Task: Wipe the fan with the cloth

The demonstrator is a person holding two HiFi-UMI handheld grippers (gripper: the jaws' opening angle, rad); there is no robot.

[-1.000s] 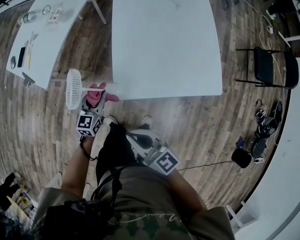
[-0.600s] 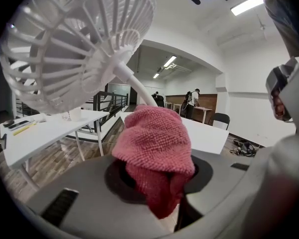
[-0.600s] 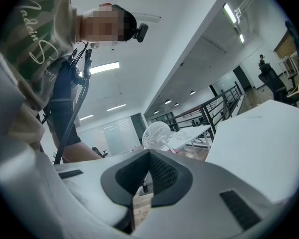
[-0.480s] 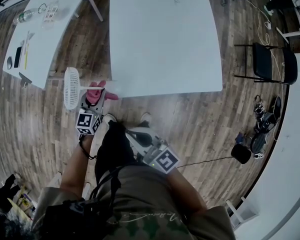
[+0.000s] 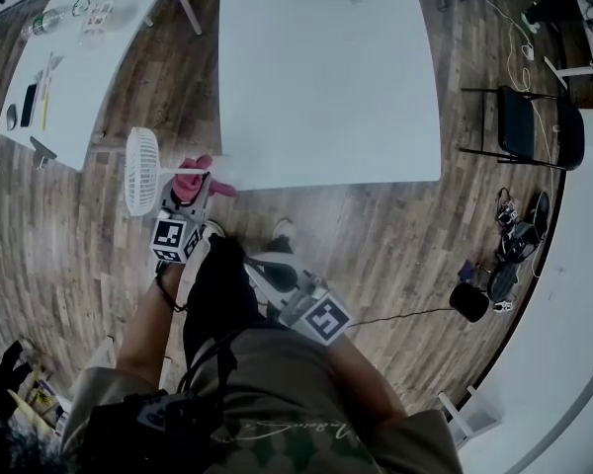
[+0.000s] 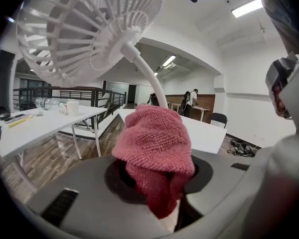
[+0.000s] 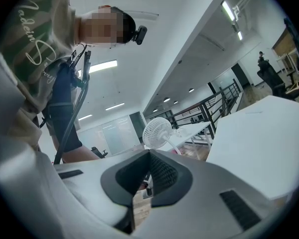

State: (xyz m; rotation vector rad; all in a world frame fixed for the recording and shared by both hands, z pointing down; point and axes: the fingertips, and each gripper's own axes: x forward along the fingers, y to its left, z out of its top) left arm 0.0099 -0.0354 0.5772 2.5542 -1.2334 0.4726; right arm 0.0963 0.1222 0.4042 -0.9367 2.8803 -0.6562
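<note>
The large white table (image 5: 326,77) lay ahead of the person. Off its near left corner, the small white plastic fan (image 6: 84,31) hung in the air over the wooden floor (image 5: 89,225) rather than standing on any surface. Its round ribbed grille (image 5: 141,170) sat just left of the left gripper (image 6: 157,183) in the head view. Its thin curved stalk (image 6: 147,73) ran down behind the bunched pink terry cloth (image 6: 154,143).

The left gripper's jaws were part-way apart and clamped on that cloth. Whether they also pinched the stalk through it could not be told.

The fan looked light and hollow. Its thin grille ribs would likely flex or snap under a hard squeeze, and smooth plastic could slip between the pads. The stalk or the base seemed the safer hold, with the grille left free for wiping.

The cloth looked soft, compressible and grippy, so a pinch on its bunched middle would hold.

The right gripper (image 7: 148,176) was held low by the person's hip, its jaws together with nothing between them.
</note>
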